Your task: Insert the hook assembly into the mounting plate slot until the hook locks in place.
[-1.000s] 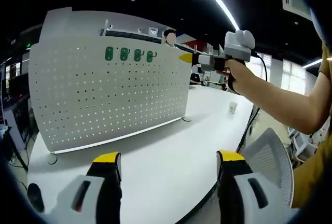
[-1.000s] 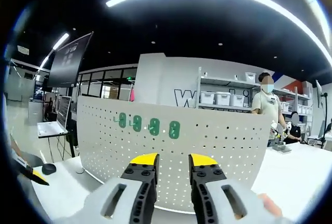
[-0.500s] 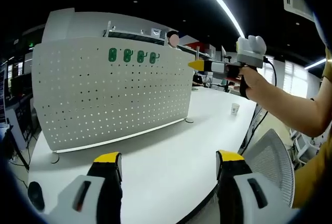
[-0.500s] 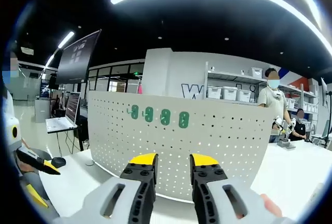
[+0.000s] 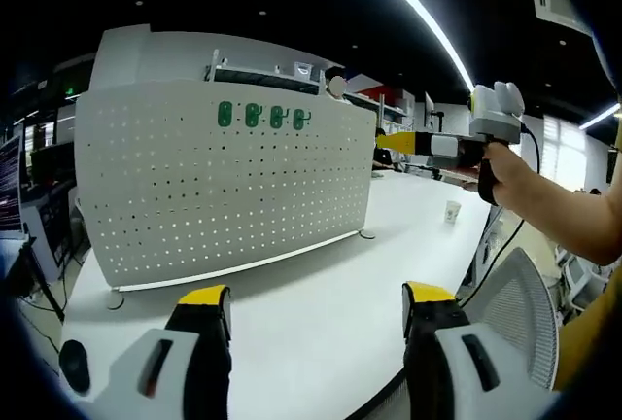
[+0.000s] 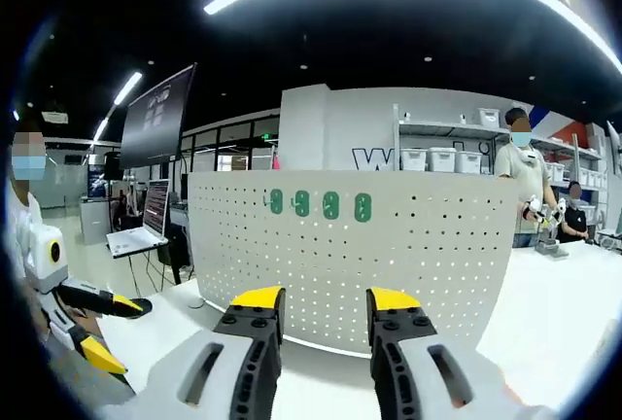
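Observation:
A white perforated mounting plate (image 5: 214, 196) stands upright on the white table (image 5: 321, 323). Several green hooks (image 5: 260, 116) hang in a row near its top edge. My left gripper (image 5: 314, 296) is low in front of the plate, open wide, with nothing between its yellow tips. The right gripper (image 5: 397, 140) enters the left gripper view from the right, held by a hand, level with the plate's top right corner and apart from it. In the right gripper view, my right gripper (image 6: 324, 297) faces the plate (image 6: 389, 255) below the hooks (image 6: 319, 204), open and empty. The left gripper (image 6: 115, 331) shows at lower left.
A paper cup (image 5: 452, 211) stands on the table's right part. A mesh chair back (image 5: 515, 313) is at the near right edge, and a dark mouse (image 5: 73, 378) at the near left. Behind the plate are shelves with boxes (image 6: 437, 157) and a standing person (image 6: 525, 182).
In the left gripper view the right gripper has moved right and a little down, away from the plate's corner. The right gripper's jaws stand slightly wider apart. The left gripper has come into the right gripper view.

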A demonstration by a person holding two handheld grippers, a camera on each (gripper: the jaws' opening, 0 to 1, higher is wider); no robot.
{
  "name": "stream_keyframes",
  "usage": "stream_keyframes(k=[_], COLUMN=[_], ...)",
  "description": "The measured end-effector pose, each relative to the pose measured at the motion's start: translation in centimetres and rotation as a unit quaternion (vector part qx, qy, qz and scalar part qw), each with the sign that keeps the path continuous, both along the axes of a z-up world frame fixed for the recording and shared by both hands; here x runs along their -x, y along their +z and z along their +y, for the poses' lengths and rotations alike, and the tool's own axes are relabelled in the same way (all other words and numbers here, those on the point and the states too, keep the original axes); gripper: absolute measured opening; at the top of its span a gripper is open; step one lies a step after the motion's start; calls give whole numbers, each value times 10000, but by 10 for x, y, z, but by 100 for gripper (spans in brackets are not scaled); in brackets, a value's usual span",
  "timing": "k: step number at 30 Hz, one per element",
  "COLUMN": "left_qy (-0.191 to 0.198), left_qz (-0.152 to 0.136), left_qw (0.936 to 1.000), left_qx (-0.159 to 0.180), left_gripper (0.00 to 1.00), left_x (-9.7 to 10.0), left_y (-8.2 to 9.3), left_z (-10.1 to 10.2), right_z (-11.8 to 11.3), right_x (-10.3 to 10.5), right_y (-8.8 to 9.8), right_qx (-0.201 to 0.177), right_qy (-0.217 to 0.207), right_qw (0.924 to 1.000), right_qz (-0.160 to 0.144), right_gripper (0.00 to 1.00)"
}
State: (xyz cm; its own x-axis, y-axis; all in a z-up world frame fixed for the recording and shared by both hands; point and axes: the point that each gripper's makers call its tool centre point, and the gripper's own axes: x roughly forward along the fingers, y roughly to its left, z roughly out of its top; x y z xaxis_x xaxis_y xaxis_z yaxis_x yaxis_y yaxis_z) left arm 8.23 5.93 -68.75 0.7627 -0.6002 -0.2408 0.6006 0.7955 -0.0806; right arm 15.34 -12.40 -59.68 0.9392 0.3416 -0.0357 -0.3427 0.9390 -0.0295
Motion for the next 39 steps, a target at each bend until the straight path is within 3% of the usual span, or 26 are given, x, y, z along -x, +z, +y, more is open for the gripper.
stream_keyframes(k=[17, 29, 39], left_qy=[190, 173, 330], left_qz=[-134, -205, -292], left_qw=[9997, 9996, 9990], left_qx=[-38, -62, 3], left_gripper=[73, 69, 74], left_x=[-11, -15, -16], left_y=[6, 17, 22], left_z=[7, 10, 21], right_z=[-22, -44, -60], right_x=[21, 39, 53], right_y=[-41, -53, -63], right_qx=[-107, -21, -99], right_qy=[-267, -522, -731], right_qw=[9980, 9966, 9944], right_qz=[568, 636, 761], right_gripper=[48, 54, 62])
